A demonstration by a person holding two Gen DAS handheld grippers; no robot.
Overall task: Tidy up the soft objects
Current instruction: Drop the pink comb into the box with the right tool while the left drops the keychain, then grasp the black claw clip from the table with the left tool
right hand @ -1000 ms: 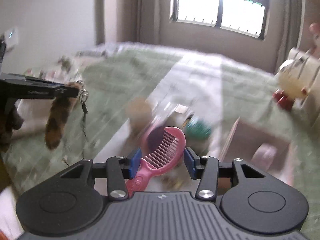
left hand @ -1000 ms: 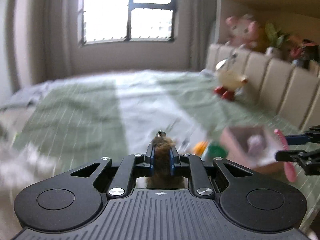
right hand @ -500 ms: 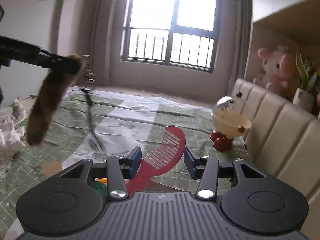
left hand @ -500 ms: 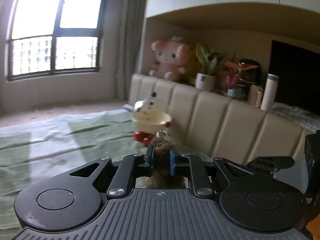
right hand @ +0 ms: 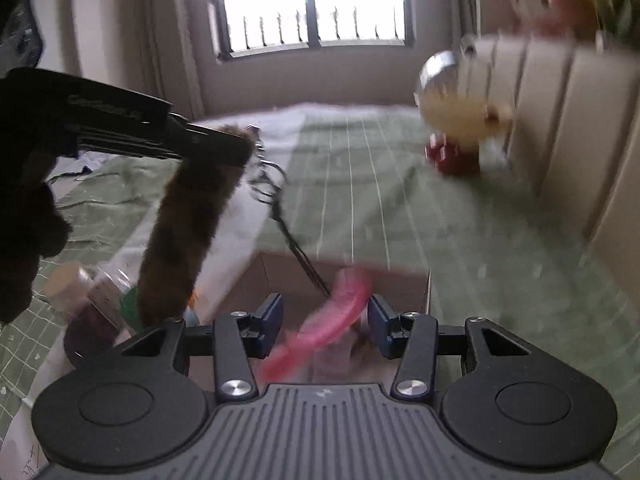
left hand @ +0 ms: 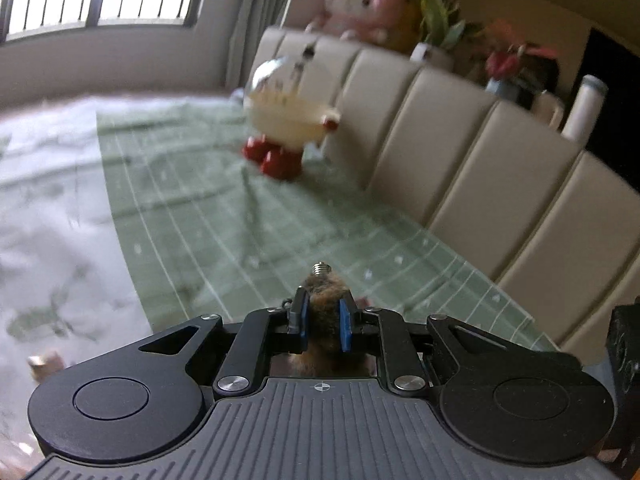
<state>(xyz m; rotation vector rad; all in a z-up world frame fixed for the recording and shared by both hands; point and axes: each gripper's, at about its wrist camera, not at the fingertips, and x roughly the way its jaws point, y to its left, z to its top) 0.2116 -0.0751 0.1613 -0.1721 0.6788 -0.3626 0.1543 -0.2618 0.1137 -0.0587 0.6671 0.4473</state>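
A brown furry tail keychain (left hand: 323,320) sits between the blue pads of my left gripper (left hand: 322,304), its metal screw end poking out in front. The jaws are opening, with the pads still against the fur. In the right wrist view the tail (right hand: 188,232) hangs down from the left gripper (right hand: 224,144), its keyring and cord (right hand: 272,184) dangling over an open cardboard box (right hand: 400,280). My right gripper (right hand: 326,308) is above that box, shut on a blurred pink comb (right hand: 332,316) that lies slantwise between its pads.
A green checked bed cover (left hand: 280,220) spreads ahead. A cream round toy with red feet (left hand: 288,120) stands by the padded headboard (left hand: 480,160). A pink plush (left hand: 360,0) and potted plants sit on the ledge behind. Small jars and bottles (right hand: 92,312) lie left of the box.
Both grippers swung toward the headboard side and dipped. The box has come in under the right gripper. The tail stays in the left jaws and the comb in the right.
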